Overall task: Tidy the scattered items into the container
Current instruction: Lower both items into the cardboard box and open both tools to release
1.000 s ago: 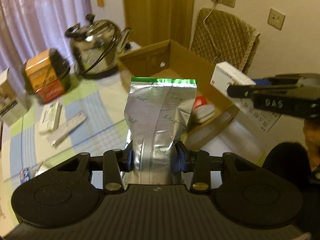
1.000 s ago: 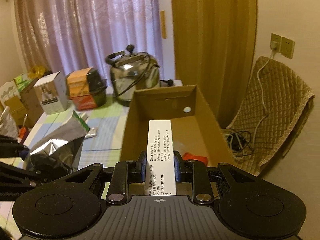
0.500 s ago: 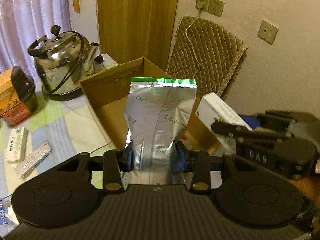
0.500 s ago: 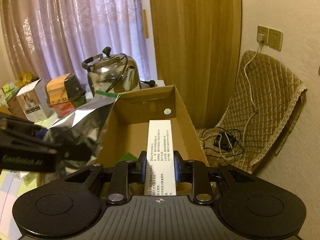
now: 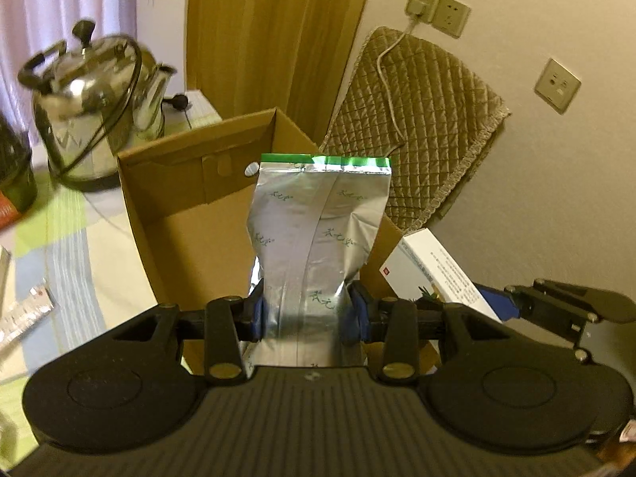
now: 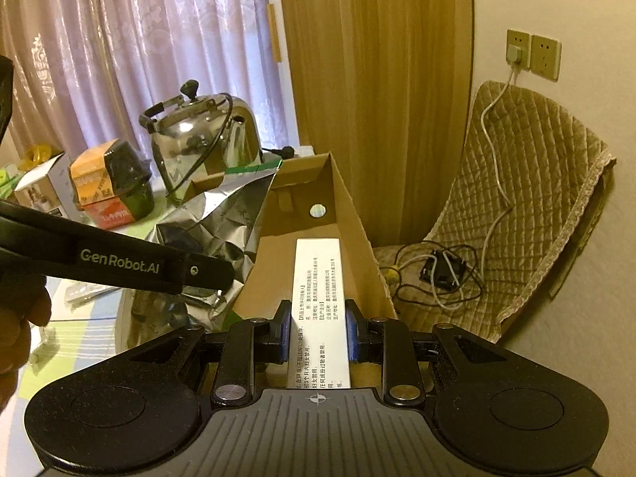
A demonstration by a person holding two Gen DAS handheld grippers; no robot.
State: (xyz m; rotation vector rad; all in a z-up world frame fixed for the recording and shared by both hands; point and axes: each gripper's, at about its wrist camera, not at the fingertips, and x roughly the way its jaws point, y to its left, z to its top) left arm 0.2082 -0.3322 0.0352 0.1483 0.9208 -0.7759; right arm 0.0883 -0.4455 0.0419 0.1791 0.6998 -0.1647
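Observation:
My left gripper [image 5: 310,316] is shut on a silver foil pouch [image 5: 318,234] with a green top strip, held upright over the open cardboard box [image 5: 179,183]. My right gripper [image 6: 317,338] is shut on a long white box [image 6: 320,286] with printed text, which points into the cardboard box [image 6: 353,222] near its right wall. In the left wrist view the white box [image 5: 437,274] and the right gripper [image 5: 556,310] show at the lower right. In the right wrist view the foil pouch [image 6: 222,214] and the left gripper [image 6: 119,262] sit at the left.
A steel kettle [image 5: 91,119] stands behind the cardboard box on the striped tablecloth [image 5: 67,238]. An orange and black tub [image 6: 111,183] and small cartons [image 6: 39,187] lie further left. A quilted pad [image 6: 524,183] with a cable leans on the wall at the right.
Both grippers have moved forward to the cardboard box with their loads. The foil pouch is now over the box's opening, and the white box sits right beside it.

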